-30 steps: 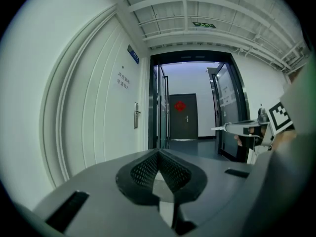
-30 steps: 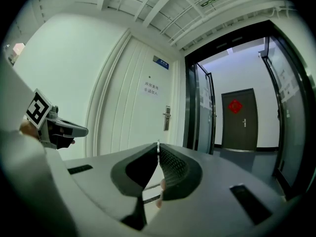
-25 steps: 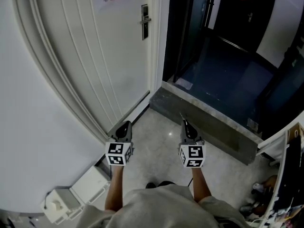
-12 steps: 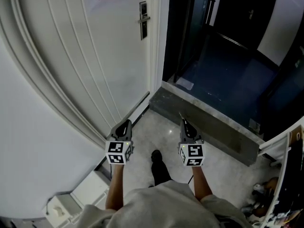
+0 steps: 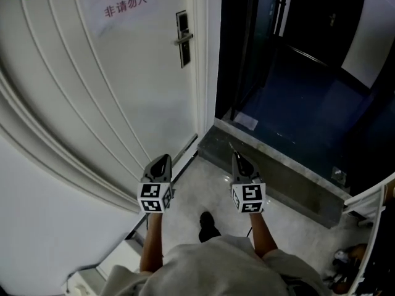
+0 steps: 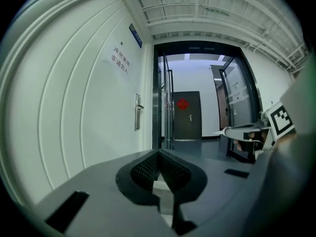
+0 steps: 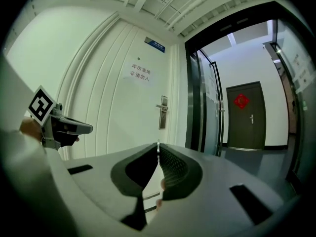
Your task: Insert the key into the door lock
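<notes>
White panelled door [image 5: 123,85] on the left, with the door lock [image 5: 182,39] and its lever near the edge, beside a dark doorway [image 5: 278,73]. Right tool [image 5: 236,158]: jaws pinched together on a thin key [image 5: 232,147], blade poking past the tips. The lock lies ahead and left of the key, well apart; in the right gripper view it shows just above the key's tip. Left tool [image 5: 162,160]: jaws pressed together, nothing between them, near the door's foot.

All 3 views face door [image 5: 136,91].
</notes>
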Tool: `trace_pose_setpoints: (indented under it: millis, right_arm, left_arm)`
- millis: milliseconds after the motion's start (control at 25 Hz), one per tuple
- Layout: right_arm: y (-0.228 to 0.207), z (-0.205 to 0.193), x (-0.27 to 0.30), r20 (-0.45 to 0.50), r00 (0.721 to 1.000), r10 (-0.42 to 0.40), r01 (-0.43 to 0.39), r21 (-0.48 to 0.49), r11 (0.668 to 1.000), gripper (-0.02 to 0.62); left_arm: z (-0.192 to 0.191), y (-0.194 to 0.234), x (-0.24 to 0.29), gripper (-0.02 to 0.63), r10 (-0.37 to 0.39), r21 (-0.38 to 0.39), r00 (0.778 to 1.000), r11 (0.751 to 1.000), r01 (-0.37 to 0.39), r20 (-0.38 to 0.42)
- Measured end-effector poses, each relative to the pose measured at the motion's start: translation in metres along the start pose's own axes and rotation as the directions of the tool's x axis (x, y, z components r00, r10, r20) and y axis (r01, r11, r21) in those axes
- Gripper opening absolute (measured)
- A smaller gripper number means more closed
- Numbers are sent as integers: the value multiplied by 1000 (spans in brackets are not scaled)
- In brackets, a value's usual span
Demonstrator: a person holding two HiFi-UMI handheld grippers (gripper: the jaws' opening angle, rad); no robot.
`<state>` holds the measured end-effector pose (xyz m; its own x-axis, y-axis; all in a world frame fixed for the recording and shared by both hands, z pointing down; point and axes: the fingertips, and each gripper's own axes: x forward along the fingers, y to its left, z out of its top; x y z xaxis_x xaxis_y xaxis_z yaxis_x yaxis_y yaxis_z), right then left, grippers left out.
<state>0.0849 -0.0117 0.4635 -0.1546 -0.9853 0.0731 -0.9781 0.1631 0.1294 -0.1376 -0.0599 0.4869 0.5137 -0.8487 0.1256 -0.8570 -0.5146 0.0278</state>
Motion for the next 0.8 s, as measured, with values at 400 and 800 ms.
trace_pose_setpoints:
  millis: [400, 800]
  right_arm:
    - [-55, 17, 131, 5, 1000, 25, -25, -18, 1000, 31]
    - [-75, 6, 223, -23, 997, 74, -74, -19, 997, 31]
  left_arm:
    - [35, 33, 137, 17, -5, 13, 1000, 1000, 5, 10]
    - [31, 65, 217, 17, 24, -8, 1000, 1000, -24, -16]
